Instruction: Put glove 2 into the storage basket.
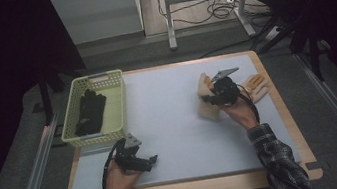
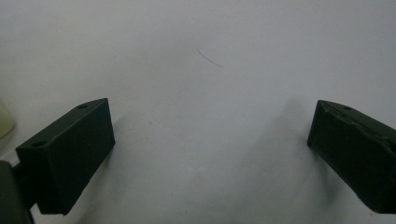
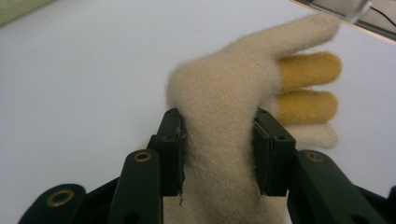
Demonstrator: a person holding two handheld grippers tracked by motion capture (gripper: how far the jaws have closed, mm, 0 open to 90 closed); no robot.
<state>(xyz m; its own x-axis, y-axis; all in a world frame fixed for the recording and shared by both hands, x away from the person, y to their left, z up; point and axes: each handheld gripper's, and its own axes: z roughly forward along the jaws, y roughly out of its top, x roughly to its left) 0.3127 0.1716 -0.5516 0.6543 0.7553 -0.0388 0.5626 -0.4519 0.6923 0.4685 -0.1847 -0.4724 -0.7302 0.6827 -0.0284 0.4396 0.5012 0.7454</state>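
Between the two black jaws of the right gripper sits a cream knitted wool glove, pinched across its palm so that the fabric bunches up over the jaw tips. Its pale fingers and two mustard-yellow ones stick out beyond and to the right of the jaws in the right gripper view. Seen from above, the right gripper holds that glove over the far right part of the pale grey table mat, and just to the gripper's right lies a second glove with orange-tan fingers.

Near the front left corner of the mat, the left gripper rests in the person's hand with its jaws spread wide and nothing between them; the left gripper view shows bare mat ahead of them. Beyond it and to its left stands a pale yellow-green plastic basket with a black glove lying inside. I can read no writing or labels on anything.
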